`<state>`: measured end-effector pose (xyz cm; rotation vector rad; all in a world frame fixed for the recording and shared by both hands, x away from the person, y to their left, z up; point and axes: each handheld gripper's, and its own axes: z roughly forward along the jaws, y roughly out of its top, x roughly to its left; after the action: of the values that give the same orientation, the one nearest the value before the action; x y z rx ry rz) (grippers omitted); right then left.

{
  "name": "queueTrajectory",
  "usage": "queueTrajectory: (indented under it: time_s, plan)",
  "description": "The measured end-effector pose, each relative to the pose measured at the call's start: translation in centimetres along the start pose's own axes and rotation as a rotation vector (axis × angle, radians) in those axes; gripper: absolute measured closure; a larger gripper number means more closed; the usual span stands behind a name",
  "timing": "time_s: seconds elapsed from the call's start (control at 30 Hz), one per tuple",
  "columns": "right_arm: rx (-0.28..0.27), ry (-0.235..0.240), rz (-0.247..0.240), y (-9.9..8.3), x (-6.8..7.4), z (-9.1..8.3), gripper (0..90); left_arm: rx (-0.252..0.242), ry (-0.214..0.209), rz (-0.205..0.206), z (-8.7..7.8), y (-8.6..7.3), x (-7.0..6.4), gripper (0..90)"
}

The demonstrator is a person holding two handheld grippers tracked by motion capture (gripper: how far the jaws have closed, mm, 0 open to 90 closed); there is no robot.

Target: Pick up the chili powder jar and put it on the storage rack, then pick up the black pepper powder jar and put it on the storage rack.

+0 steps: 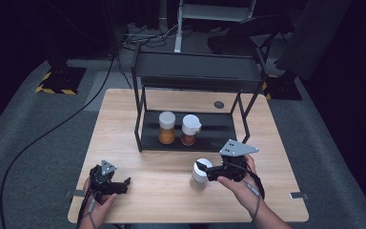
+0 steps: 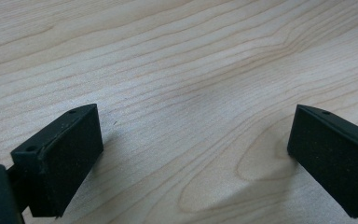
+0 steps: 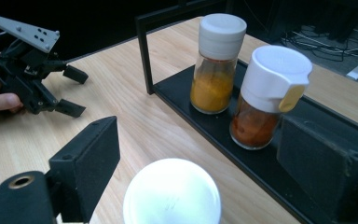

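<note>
The right tool point(image 1: 204, 168) is straddling the white-capped jar point(image 1: 200, 174) on the counter point(image 1: 162, 191), jaws wide and not yet gripping, likely needing to close next, while the left tool point(image 1: 124, 185) is resting open and empty.

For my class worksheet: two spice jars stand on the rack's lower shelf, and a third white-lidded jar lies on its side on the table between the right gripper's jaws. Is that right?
Not quite. The third jar stands upright, as the high view shows, between the open jaws of the right gripper. The other two jars do stand on the rack's lower shelf.
</note>
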<state>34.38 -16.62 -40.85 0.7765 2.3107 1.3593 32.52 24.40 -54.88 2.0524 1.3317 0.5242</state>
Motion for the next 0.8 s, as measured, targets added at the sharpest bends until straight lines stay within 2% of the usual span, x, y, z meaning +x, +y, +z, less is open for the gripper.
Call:
queueTrajectory:
  time_s: [0.6, 0.8]
  plan:
    - [0.028, 0.008, -0.005, -2.9, 0.4, 0.8, 12.1, 0.000, 0.001, 0.000, 0.0, 0.0, 0.0, 2.9]
    - [0.048, 0.016, 0.011, -3.8, 0.3, 1.4, 12.1, 0.000, 0.001, -0.001, 0.0, 0.0, 0.0, 2.8]
